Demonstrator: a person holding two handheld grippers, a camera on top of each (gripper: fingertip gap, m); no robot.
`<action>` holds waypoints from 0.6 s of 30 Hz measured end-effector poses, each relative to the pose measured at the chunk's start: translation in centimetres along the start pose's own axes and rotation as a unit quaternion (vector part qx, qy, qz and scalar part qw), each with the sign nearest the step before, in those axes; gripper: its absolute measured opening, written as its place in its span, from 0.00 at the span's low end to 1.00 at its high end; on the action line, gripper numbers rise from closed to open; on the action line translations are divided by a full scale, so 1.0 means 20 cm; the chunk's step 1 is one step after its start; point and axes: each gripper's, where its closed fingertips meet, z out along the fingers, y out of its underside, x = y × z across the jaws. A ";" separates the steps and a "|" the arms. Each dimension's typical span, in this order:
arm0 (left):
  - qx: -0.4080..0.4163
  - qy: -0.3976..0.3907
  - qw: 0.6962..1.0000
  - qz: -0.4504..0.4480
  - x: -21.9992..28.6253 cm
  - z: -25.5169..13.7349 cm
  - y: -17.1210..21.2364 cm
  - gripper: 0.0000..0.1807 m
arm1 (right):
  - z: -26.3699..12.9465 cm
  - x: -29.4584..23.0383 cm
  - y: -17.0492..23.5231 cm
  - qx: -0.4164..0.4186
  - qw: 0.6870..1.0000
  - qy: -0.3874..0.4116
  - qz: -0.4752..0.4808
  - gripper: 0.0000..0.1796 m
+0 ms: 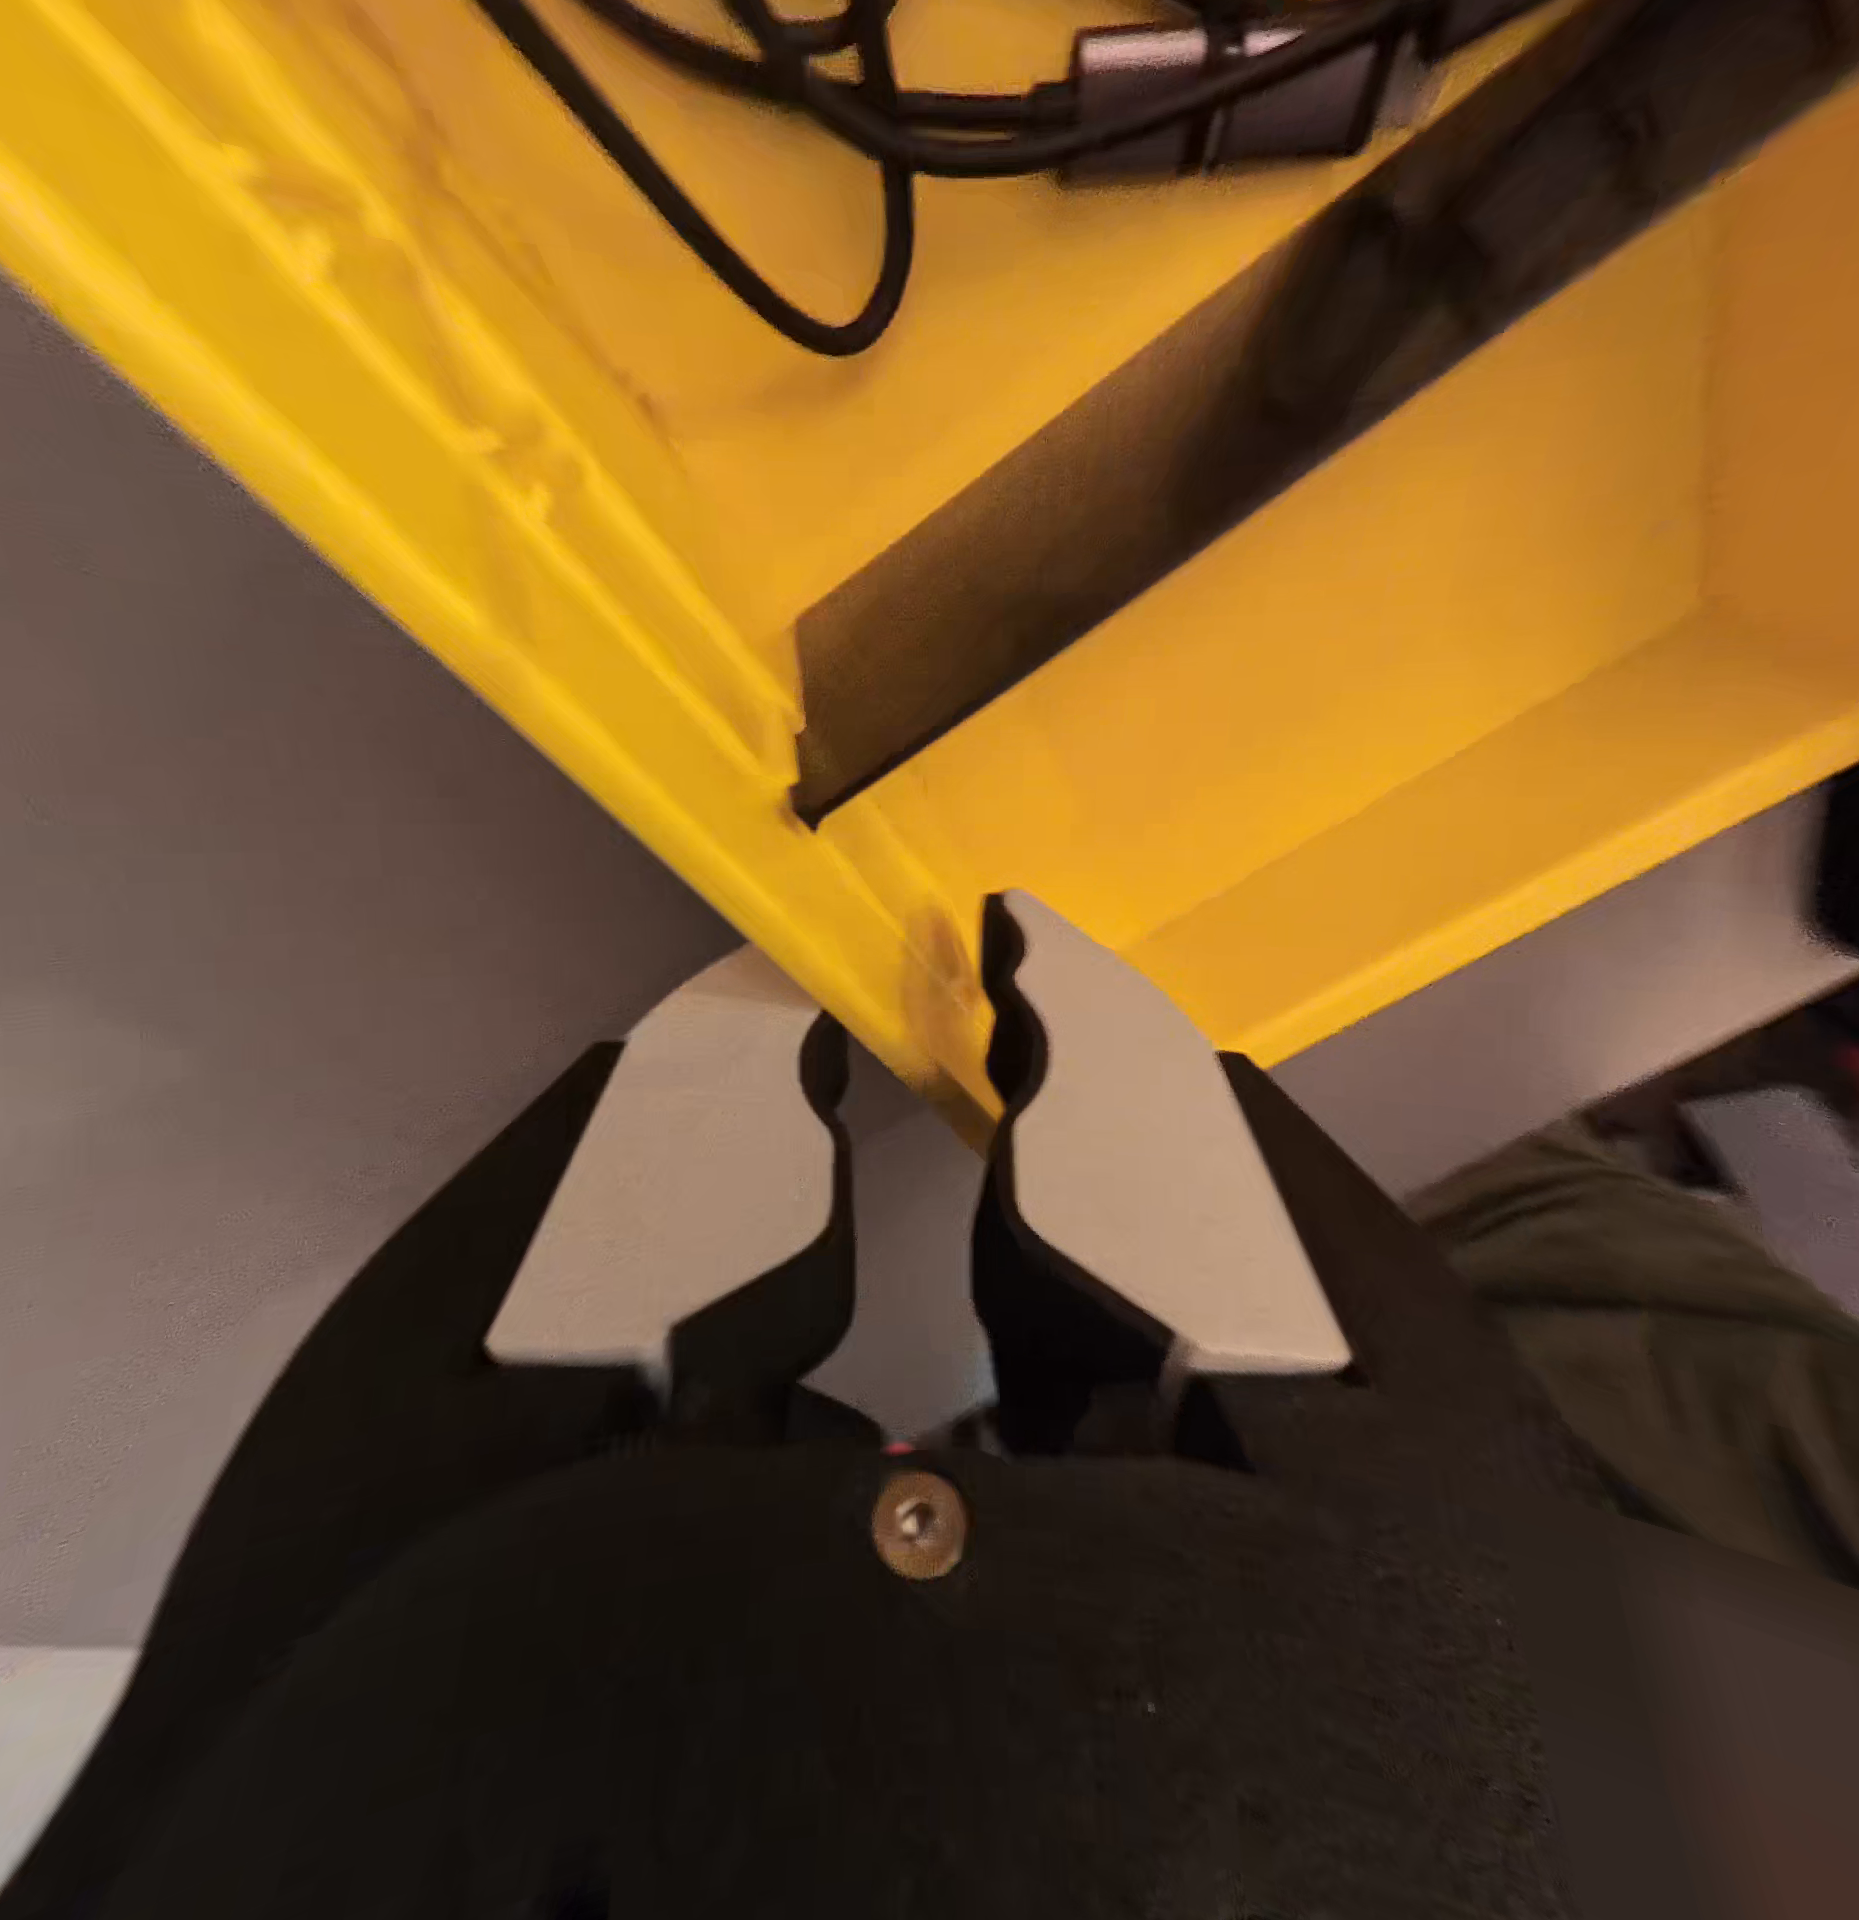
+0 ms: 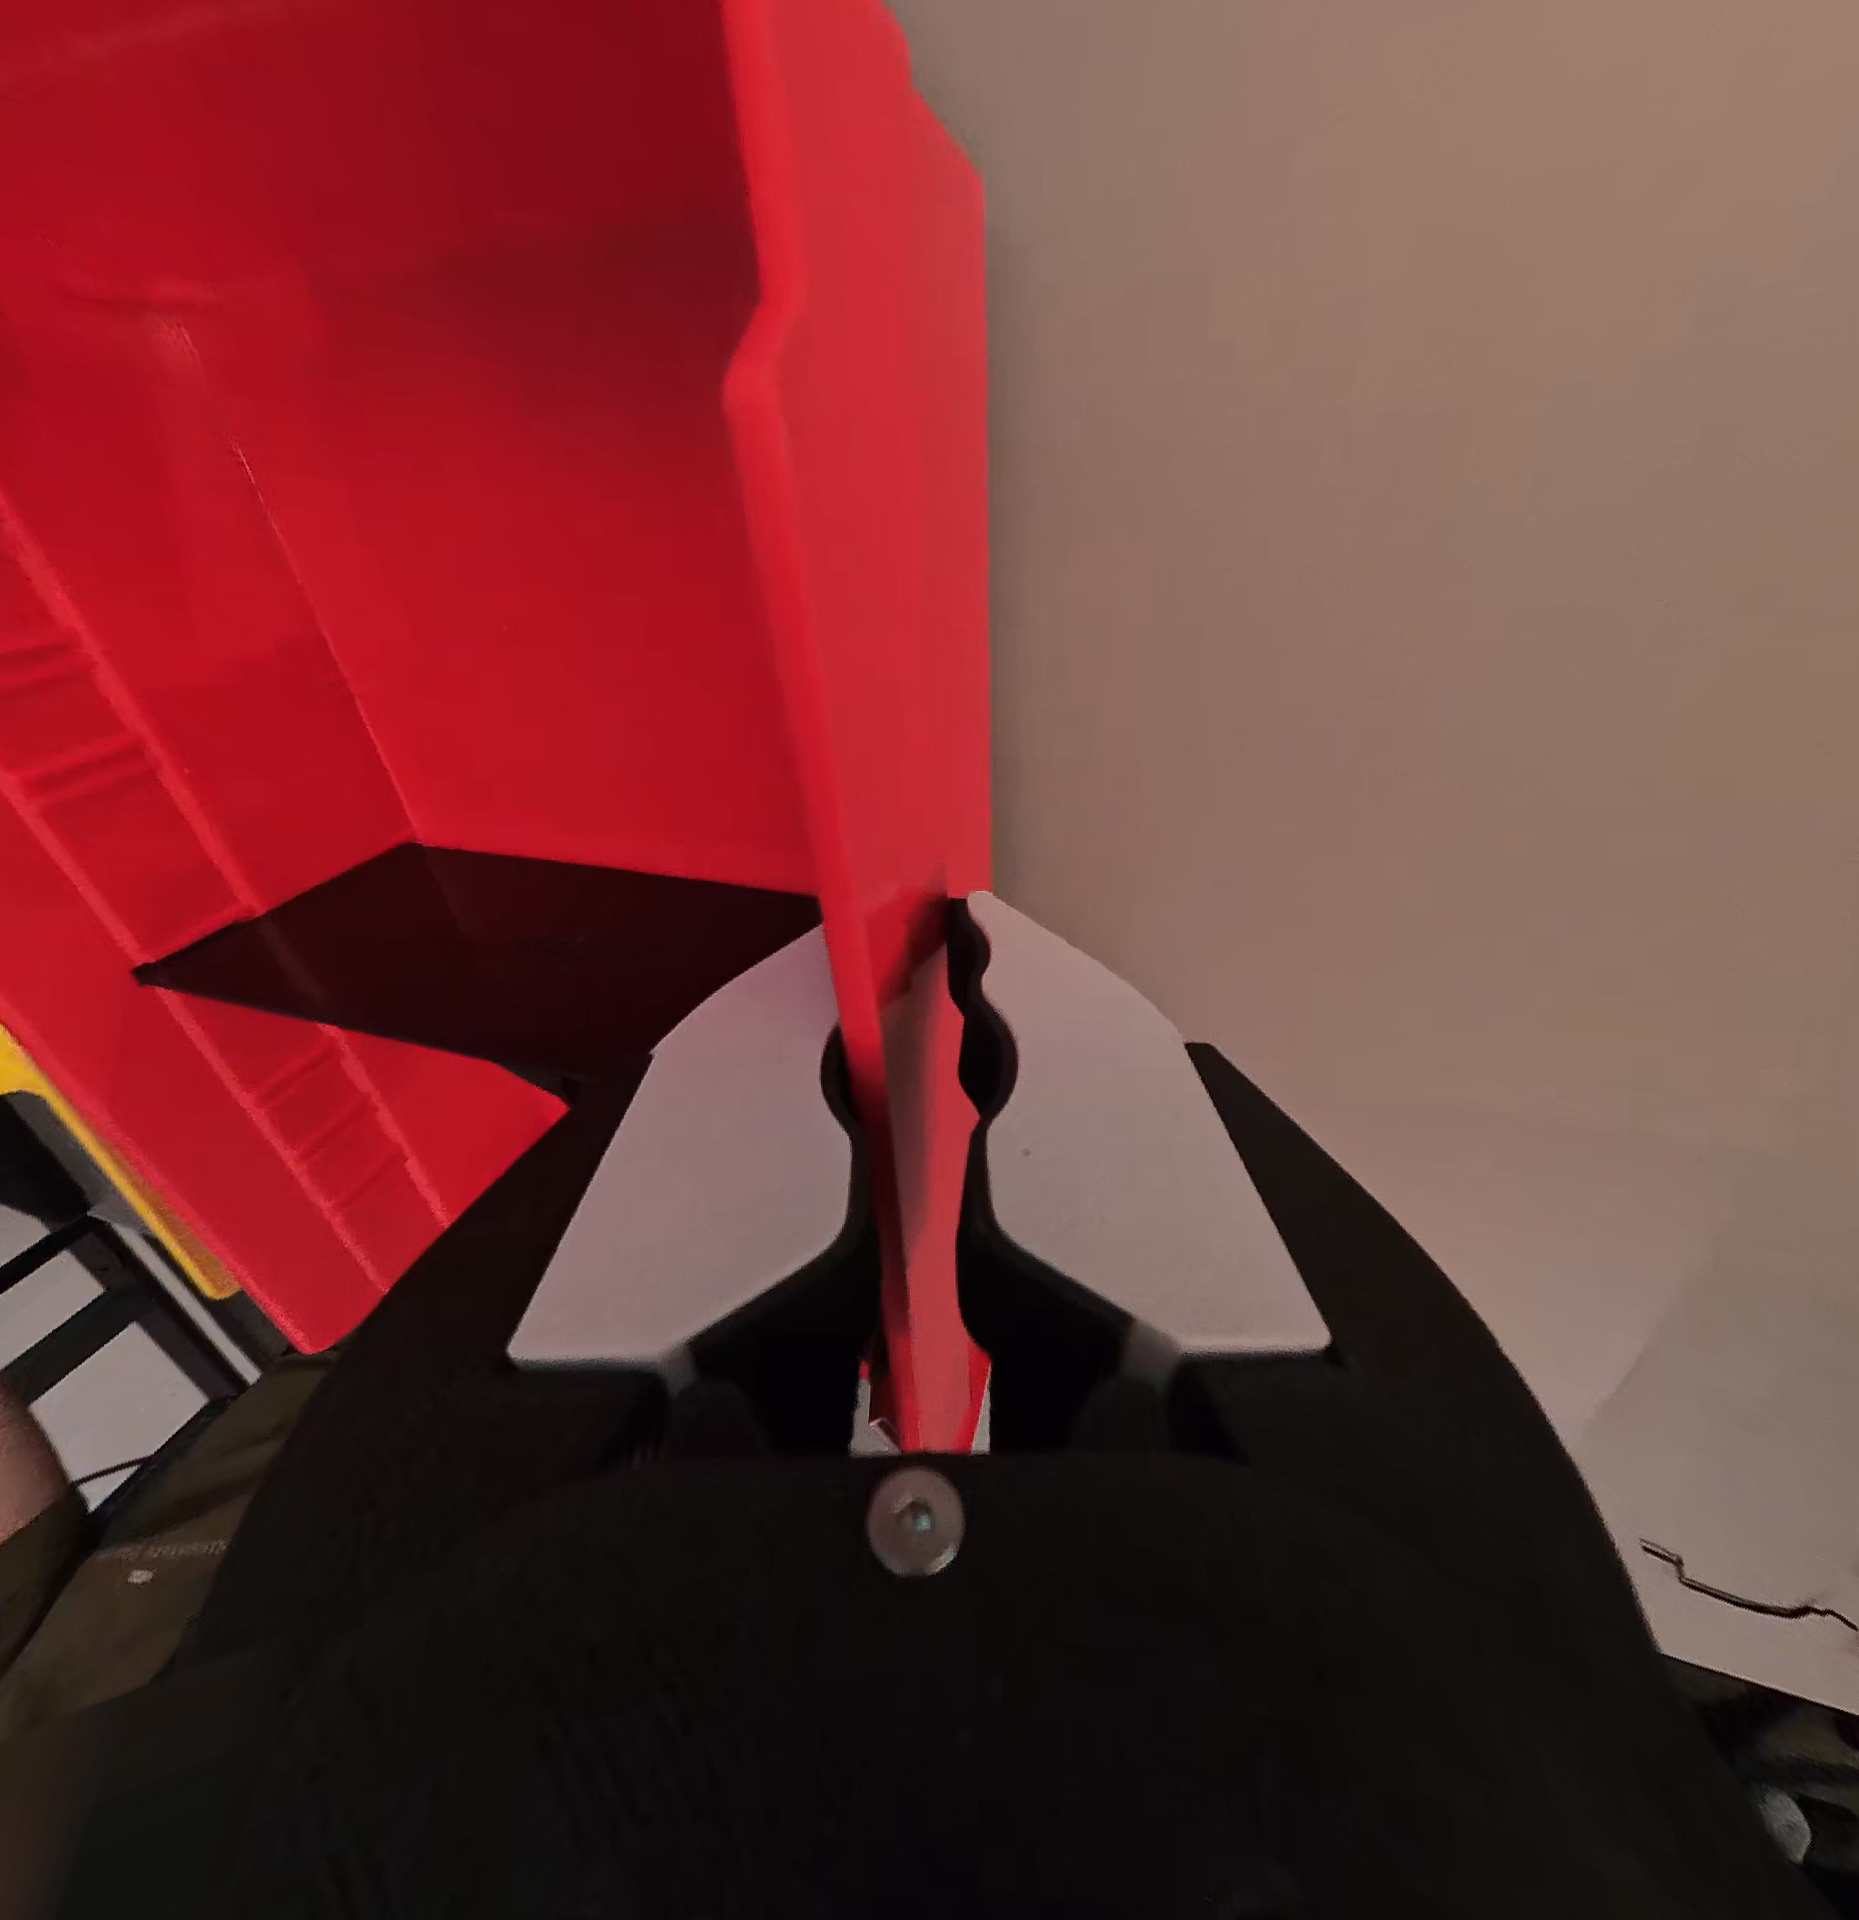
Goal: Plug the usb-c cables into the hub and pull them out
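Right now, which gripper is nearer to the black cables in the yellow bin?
Left. The left gripper clamps the yellow bin wall, and the black cables lie inside that bin. The right gripper clamps the red bin wall; no cables show there.

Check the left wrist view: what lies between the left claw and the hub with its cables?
In the left wrist view, the left claw grips the yellow bin rim; bare yellow floor beside a dark divider stretches to the cables and hub.

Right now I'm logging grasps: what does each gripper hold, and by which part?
Left gripper: yellow plastic bin, by its rim. Right gripper: red plastic bin, by its side wall's edge.
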 end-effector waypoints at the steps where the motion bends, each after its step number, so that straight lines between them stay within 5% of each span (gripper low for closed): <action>1: -0.009 0.028 0.999 -0.026 0.00 0.00 0.00 0.07 | 0.02 -0.01 0.00 -0.003 1.000 0.002 0.000 0.07; 9: 0.028 0.014 0.998 -0.057 -0.32 -0.05 0.11 0.02 | 0.09 -0.16 -0.01 -0.003 1.000 0.010 -0.017 0.06; 18: 0.085 -0.008 0.983 -0.165 -0.91 -0.13 0.54 0.03 | 0.16 -0.34 -0.05 -0.001 1.000 0.028 -0.012 0.05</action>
